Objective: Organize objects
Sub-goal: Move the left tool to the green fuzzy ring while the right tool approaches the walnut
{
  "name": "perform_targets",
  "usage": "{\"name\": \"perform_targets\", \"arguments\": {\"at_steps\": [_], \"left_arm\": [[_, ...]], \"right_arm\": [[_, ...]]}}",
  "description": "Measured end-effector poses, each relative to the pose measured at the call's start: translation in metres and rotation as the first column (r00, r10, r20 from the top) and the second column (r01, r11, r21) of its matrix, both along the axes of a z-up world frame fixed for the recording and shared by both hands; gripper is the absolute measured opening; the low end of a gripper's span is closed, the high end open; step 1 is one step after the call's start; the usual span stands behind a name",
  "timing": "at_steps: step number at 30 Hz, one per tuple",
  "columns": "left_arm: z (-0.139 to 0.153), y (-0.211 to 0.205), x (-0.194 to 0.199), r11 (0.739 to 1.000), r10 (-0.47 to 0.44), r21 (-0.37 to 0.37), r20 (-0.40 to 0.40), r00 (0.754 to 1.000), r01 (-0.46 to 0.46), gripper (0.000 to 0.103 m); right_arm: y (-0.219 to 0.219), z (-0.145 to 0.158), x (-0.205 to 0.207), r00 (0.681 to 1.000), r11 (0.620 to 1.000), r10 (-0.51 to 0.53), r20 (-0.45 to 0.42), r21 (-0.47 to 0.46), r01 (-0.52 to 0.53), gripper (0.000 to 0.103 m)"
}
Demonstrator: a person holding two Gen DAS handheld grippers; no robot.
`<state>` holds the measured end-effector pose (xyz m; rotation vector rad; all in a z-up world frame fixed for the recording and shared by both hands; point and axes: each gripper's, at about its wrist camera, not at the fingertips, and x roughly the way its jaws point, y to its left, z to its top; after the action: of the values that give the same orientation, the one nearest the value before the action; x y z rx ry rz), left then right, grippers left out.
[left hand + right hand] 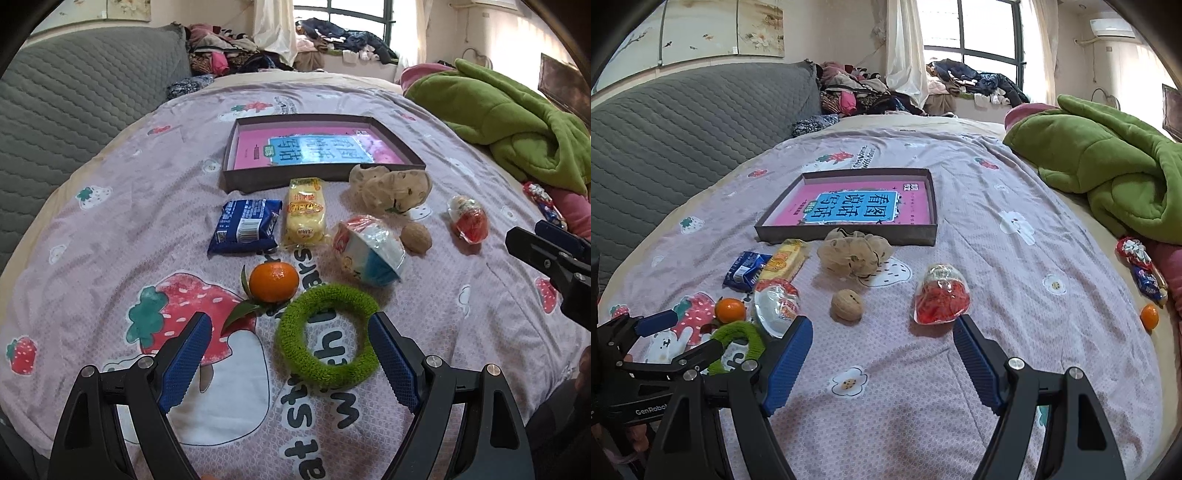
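On the pink strawberry bedspread lie a green fuzzy ring [328, 335], a tangerine [273, 282], a blue snack packet [245, 225], a yellow cake packet [305, 212], a wrapped toy egg [369, 249], a walnut [416, 237], a red wrapped egg [467, 218] and a beige scrunchie [390, 189]. Behind them stands a shallow dark box [258, 179] holding a pink book [317, 147]. My left gripper [290, 325] is open, its fingers either side of the green ring. My right gripper [882, 330] is open and empty, near the red egg [941, 295] and walnut [847, 305].
A green blanket [1108, 162] is heaped at the right. Candy packets [1141, 269] and a second tangerine [1149, 316] lie near the bed's right edge. A grey quilted headboard [683, 140] stands at the left, with piled clothes [864, 92] behind.
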<state>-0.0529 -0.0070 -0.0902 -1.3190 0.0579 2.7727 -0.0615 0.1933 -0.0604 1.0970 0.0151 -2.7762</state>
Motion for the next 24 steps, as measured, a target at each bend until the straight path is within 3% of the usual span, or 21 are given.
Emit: {"name": "perform_targets", "arguments": {"at_steps": [14, 24], "left_arm": [[-0.02, -0.009, -0.012, 1.0, 0.005, 0.021, 0.056, 0.998, -0.006, 0.087], [-0.034, -0.013, -0.019, 0.999, 0.009, 0.042, 0.098, 0.995, -0.013, 0.087]], "right_arm": [[0.001, -0.019, -0.015, 0.999, 1.0, 0.0, 0.042, 0.027, -0.001, 0.078], [-0.022, -0.033, -0.035, 0.995, 0.995, 0.065, 0.07, 0.068, -0.07, 0.077]]}}
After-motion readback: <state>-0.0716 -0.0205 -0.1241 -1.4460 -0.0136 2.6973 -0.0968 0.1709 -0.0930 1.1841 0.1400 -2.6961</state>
